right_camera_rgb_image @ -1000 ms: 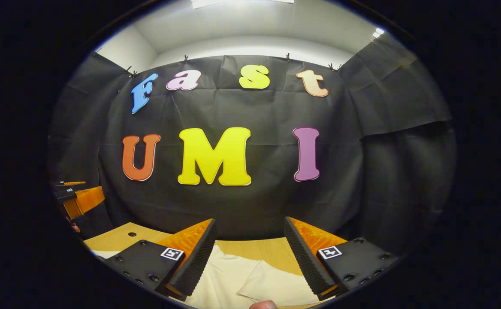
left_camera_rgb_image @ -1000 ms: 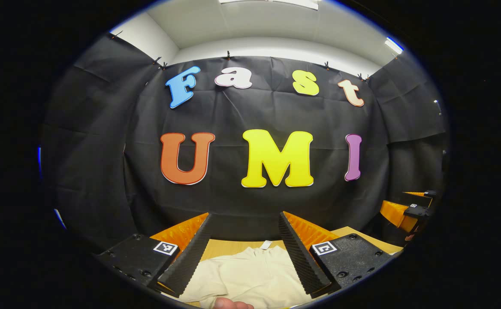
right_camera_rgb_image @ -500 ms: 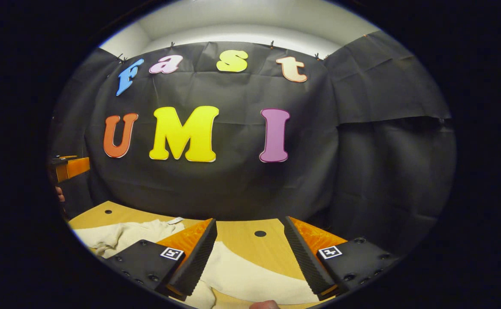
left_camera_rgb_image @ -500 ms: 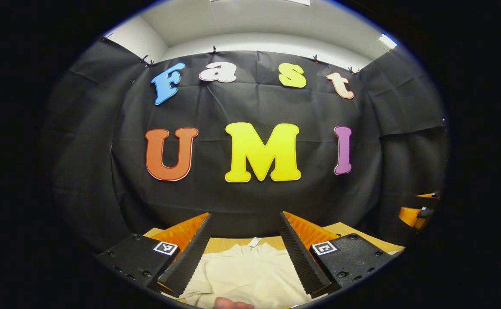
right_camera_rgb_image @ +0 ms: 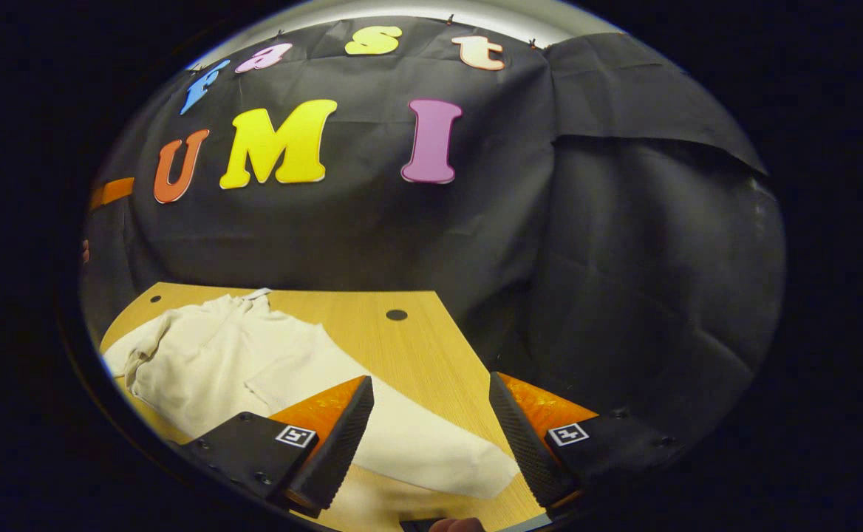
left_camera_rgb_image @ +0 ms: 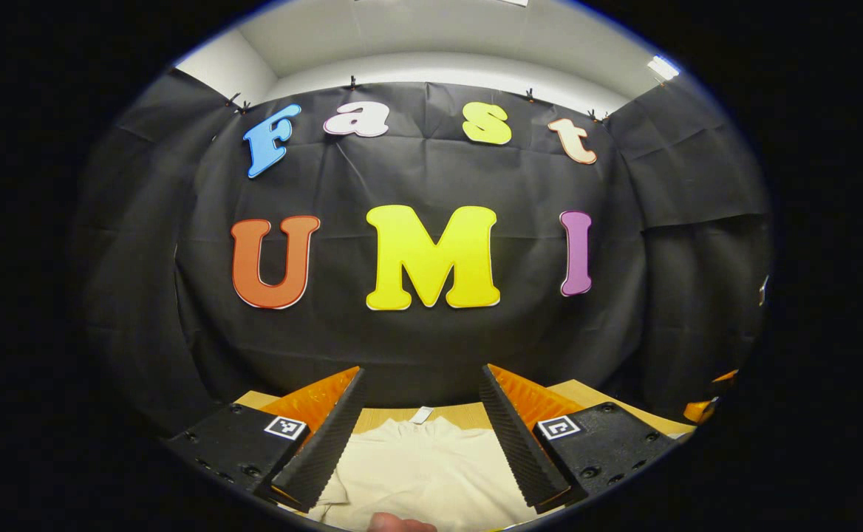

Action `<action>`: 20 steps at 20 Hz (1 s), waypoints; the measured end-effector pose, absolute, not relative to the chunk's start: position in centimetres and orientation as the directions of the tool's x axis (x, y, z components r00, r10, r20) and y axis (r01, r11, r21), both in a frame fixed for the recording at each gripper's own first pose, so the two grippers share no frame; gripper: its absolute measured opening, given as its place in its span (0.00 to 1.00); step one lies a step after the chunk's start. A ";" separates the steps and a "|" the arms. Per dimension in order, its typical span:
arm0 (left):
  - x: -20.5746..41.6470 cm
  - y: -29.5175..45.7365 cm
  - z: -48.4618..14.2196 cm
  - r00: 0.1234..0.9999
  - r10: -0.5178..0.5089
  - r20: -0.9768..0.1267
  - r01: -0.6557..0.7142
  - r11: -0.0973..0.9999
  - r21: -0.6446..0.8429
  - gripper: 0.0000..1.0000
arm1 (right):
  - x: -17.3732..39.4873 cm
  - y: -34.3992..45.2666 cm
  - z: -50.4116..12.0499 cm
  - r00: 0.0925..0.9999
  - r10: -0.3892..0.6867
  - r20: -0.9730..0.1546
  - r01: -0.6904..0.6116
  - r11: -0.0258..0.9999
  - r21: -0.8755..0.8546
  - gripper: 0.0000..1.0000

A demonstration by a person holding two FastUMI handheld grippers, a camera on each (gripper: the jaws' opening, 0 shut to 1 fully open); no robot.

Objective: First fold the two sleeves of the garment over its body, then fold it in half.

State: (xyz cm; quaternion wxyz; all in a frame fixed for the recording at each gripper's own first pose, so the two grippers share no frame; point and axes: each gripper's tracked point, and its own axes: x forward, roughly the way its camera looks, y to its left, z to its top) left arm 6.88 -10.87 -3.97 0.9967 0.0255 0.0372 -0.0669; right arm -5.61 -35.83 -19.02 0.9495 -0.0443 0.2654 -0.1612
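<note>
1. Left hand-held gripper [left_camera_rgb_image: 423, 436], lower centre of the left gripper view: fingers spread wide, nothing between them, raised above the garment

2. Garment [left_camera_rgb_image: 420, 473], cream-coloured, lies flat on the wooden surface [left_camera_rgb_image: 461, 415] at the bottom centre of that view, seen through the gap between the fingers; a small white tag [left_camera_rgb_image: 422, 414] sits at its far edge, toward the black cloth wall [left_camera_rgb_image: 417, 340]

3. A fingertip [left_camera_rgb_image: 400, 524] of the person shows at the very bottom edge of the left gripper view

4. Right hand-held gripper [right_camera_rgb_image: 431, 436], lower centre of the right gripper view: fingers apart, gripping nothing

5. In the right gripper view the garment [right_camera_rgb_image: 217, 362] spreads over the lower left of the frame on the surface [right_camera_rgb_image: 417, 355]; its body is lower left, somewhat rumpled

6. One sleeve [right_camera_rgb_image: 431, 454] runs out from the body toward the bottom centre, lying flat and unfolded; its end sits in the gap between the right fingers, nearer the right-hand one. Contact cannot be judged

7. A round dark hole [right_camera_rgb_image: 396, 315] in the surface, centre of the frame, just beyond the garment; a second small one [right_camera_rgb_image: 155, 299] at left

8. An orange part of the other gripper [right_camera_rgb_image: 112, 191] shows at the left edge, upper half; its state cannot be read there
</note>
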 end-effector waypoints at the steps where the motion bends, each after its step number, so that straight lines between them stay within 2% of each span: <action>1: 6.9 -10.8 -4.0 0.988 -0.130 -0.082 0.134 0.990 0.046 0.97 | -6.2 -36.6 -20.2 0.785 -0.342 -0.516 0.294 0.940 -0.176 0.98; 8: 6.7 -10.7 -4.8 0.986 -0.128 -0.105 0.134 0.990 0.053 0.97 | -9.7 -40.0 -28.1 0.607 -0.363 -0.707 0.347 0.921 -0.175 0.97; 14: 6.4 -10.3 -5.3 0.986 -0.115 -0.123 0.125 0.989 0.073 0.98 | -12.1 -42.6 -32.1 0.506 -0.365 -0.781 0.394 0.904 -0.167 0.97; 20: 5.8 -10.3 -5.7 0.985 -0.114 -0.133 0.125 0.989 0.078 0.98 | -12.8 -43.3 -34.8 0.450 -0.354 -0.820 0.415 0.896 -0.159 0.96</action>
